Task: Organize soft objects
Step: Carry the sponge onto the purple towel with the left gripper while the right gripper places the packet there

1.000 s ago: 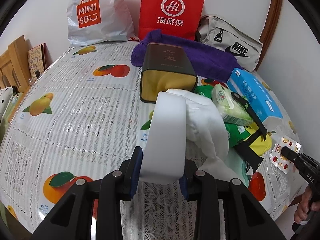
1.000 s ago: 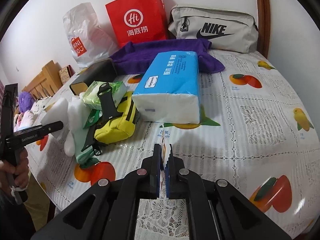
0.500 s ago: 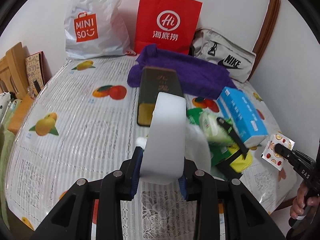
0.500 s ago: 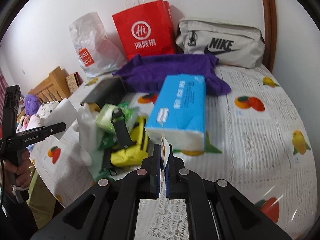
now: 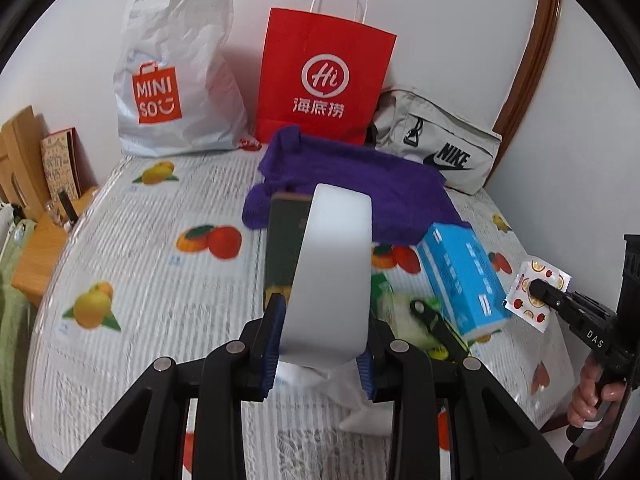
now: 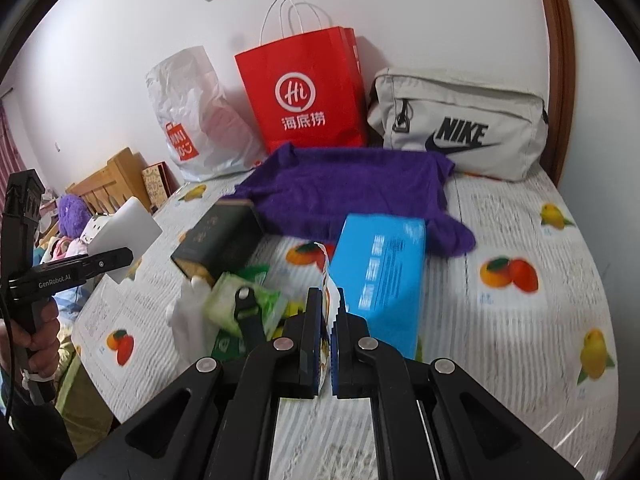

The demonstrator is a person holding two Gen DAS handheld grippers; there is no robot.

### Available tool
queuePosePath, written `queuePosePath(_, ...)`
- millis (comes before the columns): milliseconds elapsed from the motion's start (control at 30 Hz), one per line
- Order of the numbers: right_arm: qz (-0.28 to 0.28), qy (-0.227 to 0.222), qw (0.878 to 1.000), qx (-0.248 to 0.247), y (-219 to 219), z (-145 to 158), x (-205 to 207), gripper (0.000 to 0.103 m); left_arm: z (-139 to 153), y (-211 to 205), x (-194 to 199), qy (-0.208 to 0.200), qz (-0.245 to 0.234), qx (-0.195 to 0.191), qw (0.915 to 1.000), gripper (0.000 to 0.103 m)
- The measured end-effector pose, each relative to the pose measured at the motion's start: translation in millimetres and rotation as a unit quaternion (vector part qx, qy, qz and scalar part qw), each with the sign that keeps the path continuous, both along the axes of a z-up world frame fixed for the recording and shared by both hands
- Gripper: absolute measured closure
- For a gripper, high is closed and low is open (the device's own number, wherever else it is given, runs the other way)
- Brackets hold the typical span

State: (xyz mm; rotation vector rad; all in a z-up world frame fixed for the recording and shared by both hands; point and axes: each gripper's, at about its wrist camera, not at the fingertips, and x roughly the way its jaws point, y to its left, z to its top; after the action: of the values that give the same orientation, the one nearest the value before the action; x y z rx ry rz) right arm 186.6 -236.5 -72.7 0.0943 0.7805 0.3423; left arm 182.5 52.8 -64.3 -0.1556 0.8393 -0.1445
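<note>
My left gripper [image 5: 320,350] is shut on a white foam sponge block [image 5: 332,276] and holds it above the table; the block also shows in the right wrist view [image 6: 124,236]. My right gripper [image 6: 329,340] is shut on a small fruit-print sachet [image 6: 327,300], seen from the left wrist view [image 5: 534,296] at the right edge. Below lie a blue tissue pack [image 6: 384,272], a purple towel [image 6: 352,192], a green wipes pack [image 6: 244,304], a white soft toy [image 6: 192,312] and a dark tin box [image 6: 220,240].
A red paper bag [image 5: 324,80], a white Miniso bag [image 5: 176,72] and a grey Nike bag [image 6: 460,124] stand against the back wall. The table wears a fruit-print cloth [image 5: 160,264]. Wooden furniture [image 5: 24,168] is at the left.
Both grippers have risen and pulled back from the table, each keeping its object. The pile of items now looks smaller and lower in both views.
</note>
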Motion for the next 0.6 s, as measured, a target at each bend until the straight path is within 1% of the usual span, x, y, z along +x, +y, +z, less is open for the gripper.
queuePosePath(133,-0.002,-0.004,1.000,-0.004,0,8,23,0.099,8,-2,19,-0.003,-0.002,0.010,0.9999,0.072)
queuePosePath(267,-0.009,0.002,1.000,-0.008,-1,12,53,0.099,10,-5,47,0.007,0.002,0.028,0.9996,0.072)
queuePosePath(600,-0.015,0.018,1.000,-0.010,0,7,136,0.099,6,-4,124,0.027,-0.001,0.032,0.9991,0.072)
